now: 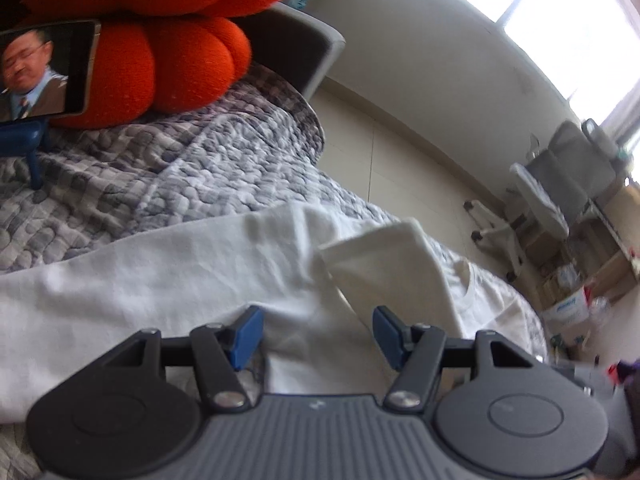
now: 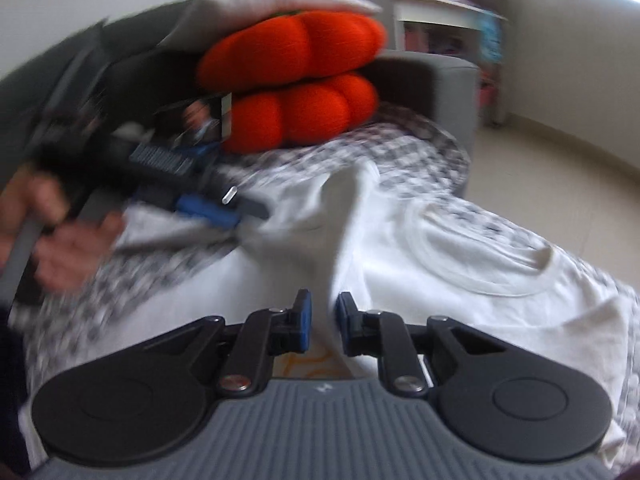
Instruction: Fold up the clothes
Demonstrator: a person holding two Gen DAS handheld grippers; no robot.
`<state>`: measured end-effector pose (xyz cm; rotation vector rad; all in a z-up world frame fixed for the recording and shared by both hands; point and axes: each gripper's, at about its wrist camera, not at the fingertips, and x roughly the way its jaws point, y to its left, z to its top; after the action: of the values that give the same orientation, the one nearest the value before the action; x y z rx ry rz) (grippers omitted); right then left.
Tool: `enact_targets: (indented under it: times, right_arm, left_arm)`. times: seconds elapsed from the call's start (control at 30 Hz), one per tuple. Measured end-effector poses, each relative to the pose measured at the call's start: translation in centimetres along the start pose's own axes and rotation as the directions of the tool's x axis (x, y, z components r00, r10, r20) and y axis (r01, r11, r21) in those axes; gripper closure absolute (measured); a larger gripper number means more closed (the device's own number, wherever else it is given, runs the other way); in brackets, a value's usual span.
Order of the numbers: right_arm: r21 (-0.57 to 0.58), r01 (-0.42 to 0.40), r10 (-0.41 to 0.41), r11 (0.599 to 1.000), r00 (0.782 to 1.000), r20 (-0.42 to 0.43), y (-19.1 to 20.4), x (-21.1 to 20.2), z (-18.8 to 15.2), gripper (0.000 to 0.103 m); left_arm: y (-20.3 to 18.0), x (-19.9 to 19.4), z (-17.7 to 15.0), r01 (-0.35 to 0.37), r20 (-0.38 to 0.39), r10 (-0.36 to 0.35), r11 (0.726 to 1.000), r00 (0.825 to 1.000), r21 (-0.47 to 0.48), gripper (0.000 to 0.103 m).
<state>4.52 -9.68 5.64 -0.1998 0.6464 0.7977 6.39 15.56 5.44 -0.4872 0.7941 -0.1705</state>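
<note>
A white T-shirt (image 1: 192, 276) lies spread on a grey patterned quilt (image 1: 160, 168); its round collar (image 2: 476, 252) shows in the right wrist view. My left gripper (image 1: 318, 336) hovers just over the shirt, open, with nothing between its blue pads (image 1: 248, 334). Ahead of it a fold of white cloth (image 1: 384, 264) stands up. My right gripper (image 2: 324, 320) is shut on a raised ridge of the T-shirt (image 2: 340, 216), which runs up between its fingers. The left gripper (image 2: 208, 204) also shows there, blurred, over the shirt's far side, held by a hand (image 2: 60, 248).
Orange cushions (image 1: 168, 52) are stacked at the head of the quilt, with a phone (image 1: 44, 72) on a blue stand in front of them. A grey padded end (image 1: 304, 48) sits behind. Off the bed are pale floor (image 1: 400, 148), a white chair (image 1: 536, 208) and shelves (image 1: 600, 256).
</note>
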Motion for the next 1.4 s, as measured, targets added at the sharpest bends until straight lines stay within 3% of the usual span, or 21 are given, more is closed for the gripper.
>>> enact_targets:
  times: [0.27,0.43,0.57,0.6,0.87,0.93,0.97,1.0,1.13,1.27,1.4]
  right_arm:
    - [-0.293,-0.083,0.037,0.953,0.987,-0.158,4.6,-0.7,-2.4,0.084]
    - [-0.261,0.065,-0.079,0.963,0.996,-0.042,4.2,-0.8,-1.5,0.083]
    - [-0.254,0.149,-0.145,0.956,0.989,0.038,4.8,0.8,-0.3,0.070]
    - [-0.261,0.160,-0.153,0.952,0.987,0.049,5.2,1.3,-0.1,0.066]
    - [-0.307,0.256,-0.251,0.917,0.966,0.057,6.8,5.5,0.5,0.066]
    - [-0.301,0.268,-0.263,0.915,0.963,0.058,6.7,6.0,0.6,0.072]
    - [-0.295,0.269,-0.264,0.917,0.963,0.056,6.6,6.1,0.6,0.088]
    - [-0.293,0.265,-0.262,0.919,0.964,0.053,6.6,6.1,0.7,0.100]
    - [-0.288,0.237,-0.221,0.928,0.972,0.084,7.2,4.3,1.2,0.100]
    - [-0.286,0.146,-0.117,0.947,0.986,0.117,7.6,0.9,1.6,0.100]
    - [-0.368,0.032,-0.025,0.929,0.999,0.022,8.6,-0.4,-0.1,0.099]
  left_arm:
    - [2.3,-1.2,0.9,0.023,0.029,-0.020,0.993,0.999,-0.115,0.040]
    - [2.4,-1.2,0.8,0.019,0.027,-0.016,0.991,1.000,-0.132,0.040]
    - [1.9,-1.1,0.6,0.026,0.025,-0.024,0.992,0.999,-0.124,0.040]
    - [1.8,-1.0,0.5,0.026,0.022,-0.023,0.992,0.999,-0.121,0.040]
    - [1.4,-0.6,0.3,0.027,0.012,-0.026,0.995,1.000,-0.094,0.040]
    - [1.4,-0.5,0.2,0.028,0.009,-0.028,0.995,1.000,-0.093,0.040]
    - [1.5,-0.4,0.2,0.028,0.008,-0.027,0.995,1.000,-0.092,0.040]
    - [1.5,-0.4,0.2,0.027,0.007,-0.027,0.995,1.000,-0.091,0.040]
    - [2.2,-0.8,0.4,0.032,0.019,-0.030,0.993,0.999,-0.116,0.040]
    - [3.4,-1.3,0.8,0.045,0.031,-0.040,0.984,0.999,-0.173,0.040]
    - [3.1,-1.3,0.7,0.052,0.020,-0.050,0.986,0.999,-0.159,0.040]
